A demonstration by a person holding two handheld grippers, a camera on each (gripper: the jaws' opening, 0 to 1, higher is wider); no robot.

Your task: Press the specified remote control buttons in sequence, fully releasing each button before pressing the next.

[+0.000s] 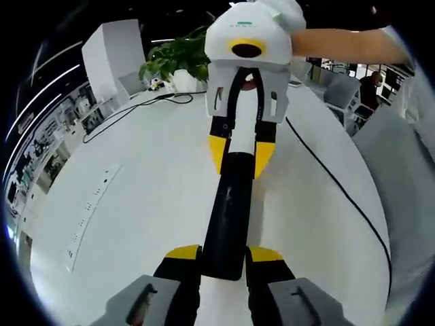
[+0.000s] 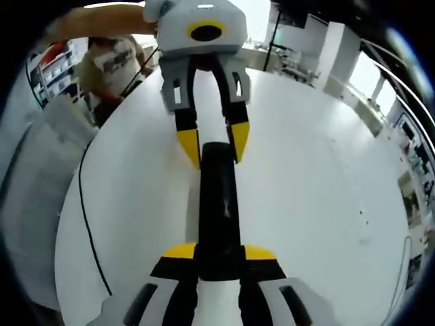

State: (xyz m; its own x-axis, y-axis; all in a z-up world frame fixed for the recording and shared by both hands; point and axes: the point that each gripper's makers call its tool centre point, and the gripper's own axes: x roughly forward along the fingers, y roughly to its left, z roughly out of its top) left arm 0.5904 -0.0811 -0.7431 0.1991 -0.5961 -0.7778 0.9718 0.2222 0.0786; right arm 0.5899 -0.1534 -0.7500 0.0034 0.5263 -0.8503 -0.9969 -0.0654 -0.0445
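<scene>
A long black remote control (image 1: pixel 228 217) lies lengthwise above the white table (image 1: pixel 136 204), held at both ends. In the left gripper view, my left gripper (image 1: pixel 224 255) is shut on its near end, yellow tips tight against both sides. My right gripper (image 1: pixel 240 155) comes in from the top, facing me, and its yellow tips clamp the far end. The right gripper view mirrors this. There the remote control (image 2: pixel 219 204) runs from my right gripper (image 2: pixel 221 252) at the bottom to the left gripper (image 2: pixel 214 144) at the top. The remote's buttons are too dark to make out.
A black cable (image 1: pixel 340 190) curves across the table on one side, and a white power strip (image 1: pixel 88 212) lies on the other. A potted plant (image 1: pixel 178 60) stands at the far edge. A person's bare arm (image 1: pixel 346 44) reaches in behind the right gripper. Grey fabric (image 2: pixel 30 204) borders the table.
</scene>
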